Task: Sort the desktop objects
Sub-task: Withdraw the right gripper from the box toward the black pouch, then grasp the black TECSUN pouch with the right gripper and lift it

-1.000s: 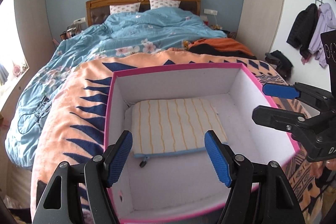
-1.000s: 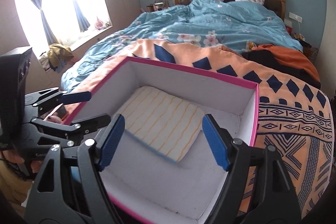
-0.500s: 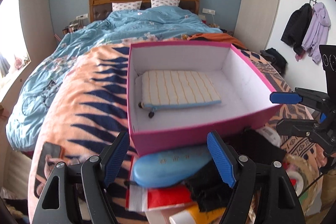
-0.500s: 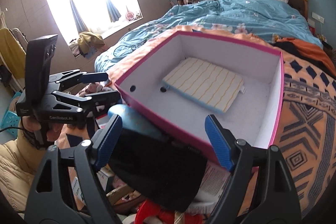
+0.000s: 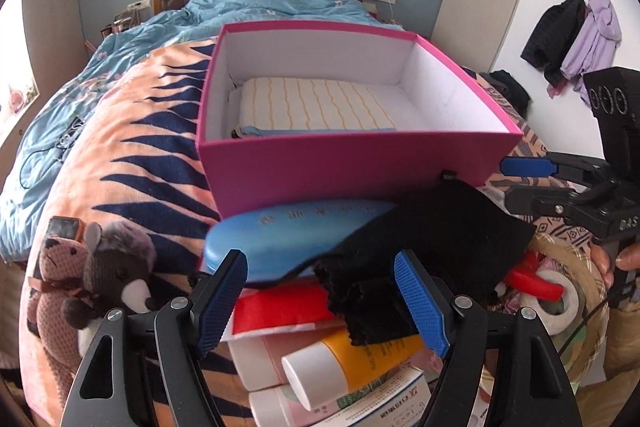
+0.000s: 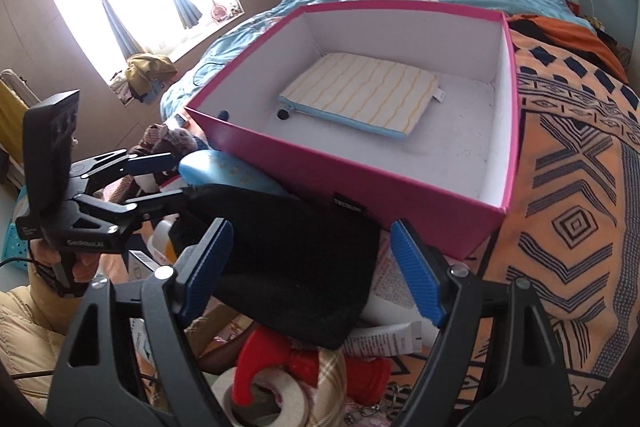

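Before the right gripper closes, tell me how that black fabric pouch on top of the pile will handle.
The black fabric pouch looks soft and floppy: it drapes over the blue oval case and its edge crumples, so it will probably sag from a pinch. It seems light and unlikely to slip on the ribbed pads. Dragging it may disturb the orange tube beneath.

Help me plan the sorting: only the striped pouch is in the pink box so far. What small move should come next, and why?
Probably lower the right gripper onto the black cloth pouch and close on it. Its jaws are open and empty, the pouch lies topmost on the pile, right between them, covering the blue case and tubes. The pink box sits just behind.
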A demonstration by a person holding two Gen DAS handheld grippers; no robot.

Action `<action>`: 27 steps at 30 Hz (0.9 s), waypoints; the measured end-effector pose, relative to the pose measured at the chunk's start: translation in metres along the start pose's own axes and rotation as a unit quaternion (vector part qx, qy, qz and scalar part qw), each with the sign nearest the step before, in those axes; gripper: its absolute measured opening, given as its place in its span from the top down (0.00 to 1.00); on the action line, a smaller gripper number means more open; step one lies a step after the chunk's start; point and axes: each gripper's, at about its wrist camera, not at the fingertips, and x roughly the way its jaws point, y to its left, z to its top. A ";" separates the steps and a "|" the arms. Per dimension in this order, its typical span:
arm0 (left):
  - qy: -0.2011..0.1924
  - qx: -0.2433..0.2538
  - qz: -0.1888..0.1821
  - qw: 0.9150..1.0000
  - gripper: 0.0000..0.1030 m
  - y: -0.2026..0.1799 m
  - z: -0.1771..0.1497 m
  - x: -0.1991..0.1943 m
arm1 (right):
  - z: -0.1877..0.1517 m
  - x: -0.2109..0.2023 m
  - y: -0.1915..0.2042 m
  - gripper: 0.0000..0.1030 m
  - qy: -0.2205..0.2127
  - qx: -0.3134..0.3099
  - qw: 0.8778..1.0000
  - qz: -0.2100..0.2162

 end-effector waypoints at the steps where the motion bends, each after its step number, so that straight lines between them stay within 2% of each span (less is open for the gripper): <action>1: 0.003 0.002 -0.003 1.000 0.24 -0.002 -0.002 0.000 | -0.001 0.002 -0.001 0.20 0.004 0.002 1.000 -0.004; 6: 0.018 0.006 -0.014 1.000 0.24 -0.010 -0.010 0.008 | -0.010 0.011 -0.012 0.20 0.027 0.011 1.000 -0.011; 9: 0.030 0.005 -0.029 0.999 0.24 -0.013 -0.013 0.012 | -0.012 0.015 -0.014 0.20 0.032 0.014 0.999 -0.005; 21: 0.048 -0.006 -0.051 0.998 0.26 -0.019 -0.016 0.019 | -0.010 0.031 -0.009 0.21 0.065 -0.005 0.998 0.018; 22: 0.048 -0.008 -0.054 0.997 0.26 -0.019 -0.016 0.020 | -0.010 0.032 -0.008 0.23 0.066 -0.008 0.998 0.018; 24: 0.048 -0.012 -0.060 0.997 0.34 -0.017 -0.016 0.020 | -0.010 0.033 -0.005 0.34 0.067 -0.017 0.997 0.018; 25: 0.048 -0.014 -0.062 0.997 0.35 -0.017 -0.015 0.019 | -0.010 0.032 -0.004 0.36 0.065 -0.019 0.998 0.017; 27: 0.047 -0.017 -0.066 0.997 0.44 -0.016 -0.015 0.019 | -0.009 0.030 -0.001 0.43 0.060 -0.028 0.998 0.016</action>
